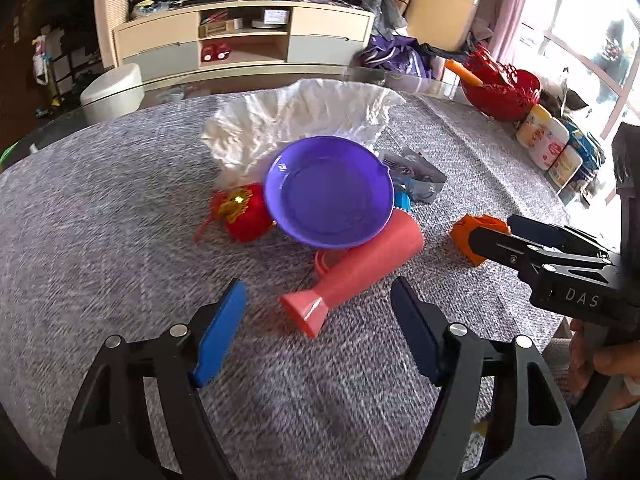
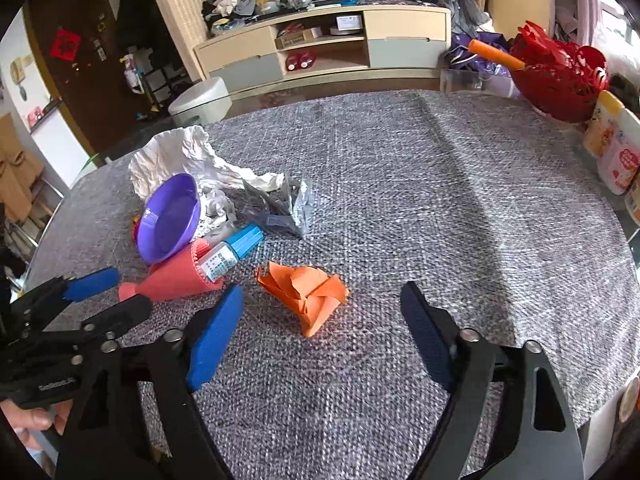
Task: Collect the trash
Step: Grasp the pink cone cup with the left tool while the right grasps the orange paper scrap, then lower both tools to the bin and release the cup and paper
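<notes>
On the grey tablecloth (image 1: 100,208) lies a pile: crumpled white paper (image 1: 296,120), a purple bowl (image 1: 328,192) tilted on a pink bottle (image 1: 360,268), a red ornament (image 1: 244,216) and a silver foil wrapper (image 1: 416,172). A crumpled orange paper (image 2: 308,292) lies apart, just ahead of my right gripper (image 2: 320,316), which is open and empty. My left gripper (image 1: 318,304) is open and empty just short of the pink bottle's neck. The right gripper also shows in the left wrist view (image 1: 508,228), at the orange paper (image 1: 472,236). A blue-capped small bottle (image 2: 236,250) lies inside the pink bottle's mouth.
A red basket (image 2: 560,76) and white-and-yellow containers (image 2: 612,140) stand at the table's far right edge. Beyond the table are a white stool (image 1: 112,88) and a cluttered low cabinet (image 1: 240,40). The left gripper shows at the left in the right wrist view (image 2: 104,292).
</notes>
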